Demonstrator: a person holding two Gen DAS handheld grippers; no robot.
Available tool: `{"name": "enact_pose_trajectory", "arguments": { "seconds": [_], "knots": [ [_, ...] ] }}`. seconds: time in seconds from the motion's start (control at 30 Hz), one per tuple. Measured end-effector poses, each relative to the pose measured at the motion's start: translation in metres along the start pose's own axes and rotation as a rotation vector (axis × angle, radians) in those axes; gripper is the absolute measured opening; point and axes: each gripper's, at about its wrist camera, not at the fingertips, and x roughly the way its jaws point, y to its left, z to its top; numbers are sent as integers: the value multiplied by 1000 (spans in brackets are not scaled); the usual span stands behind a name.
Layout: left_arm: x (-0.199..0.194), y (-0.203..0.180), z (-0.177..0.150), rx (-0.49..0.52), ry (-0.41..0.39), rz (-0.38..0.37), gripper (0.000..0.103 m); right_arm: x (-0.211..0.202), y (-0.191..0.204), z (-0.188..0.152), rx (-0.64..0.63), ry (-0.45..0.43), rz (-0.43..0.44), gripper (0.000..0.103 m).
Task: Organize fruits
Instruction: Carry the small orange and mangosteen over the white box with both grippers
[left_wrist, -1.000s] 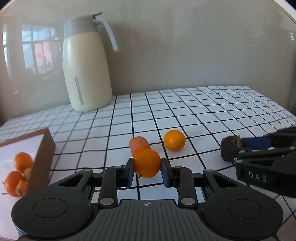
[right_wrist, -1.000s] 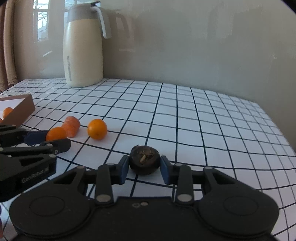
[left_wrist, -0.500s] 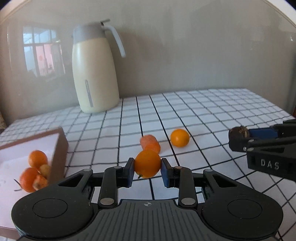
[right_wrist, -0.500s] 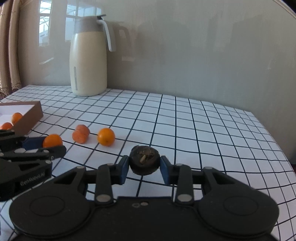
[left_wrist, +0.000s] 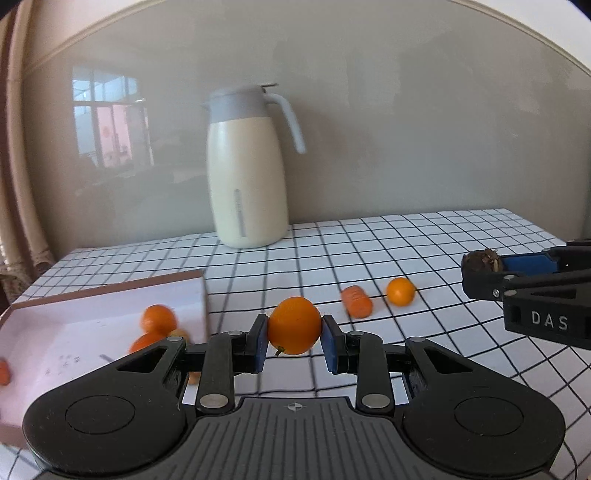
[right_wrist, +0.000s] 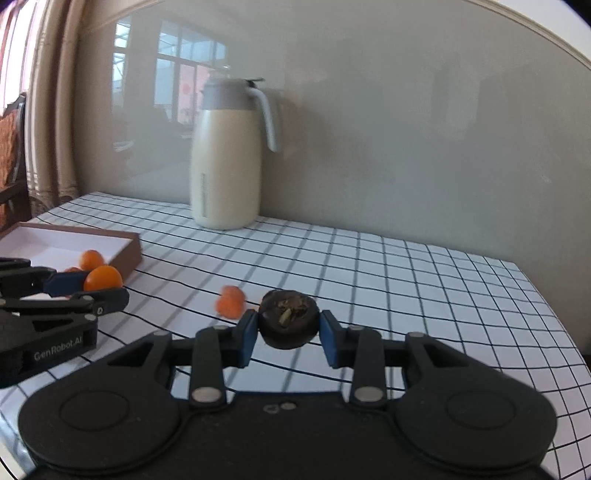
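At the far left, curtains hang beside the grey wall, which mirrors a window. A shallow brown box with a white floor sits on the left part of the checked tablecloth. Several oranges lie inside it near its right wall; they are blurred, so their count is uncertain, and another orange bit shows at the box's left edge.

Just right of the box, the left gripper is clenched on an orange, its blue pads pressing both sides. The fruit is held clear of the cloth, close to the box's near right corner; a small stalk pokes from its underside.

Behind, a cream jug with a grey lid and handle stands upright by the wall.

Further right on the cloth lie a carrot piece and a second, smaller orange, near each other but apart. In the right wrist view the carrot piece shows just left of the right gripper; the small orange is hidden there.

The right gripper grasps a dark brown fruit, round and rough with a dried crown on top, pinched between its blue pads above the cloth. In the left wrist view this gripper enters from the right edge, holding the dark fruit at its tip, well right of the small orange.
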Motion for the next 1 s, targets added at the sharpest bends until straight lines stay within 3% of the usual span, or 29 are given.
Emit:
{"name": "enact_pose_trajectory", "arguments": {
  "seconds": [0.3, 0.47, 1.0],
  "knots": [
    [-38, 33, -8, -26, -44, 44, 30, -17, 40, 6, -56, -53, 87, 27],
    [-52, 52, -11, -43, -60, 78, 30, -28, 66, 13, -86, -135, 174, 27],
    [-88, 136, -29, -119, -97, 252, 30, -33, 142, 28, -154, -230, 348, 27]
  ]
}}
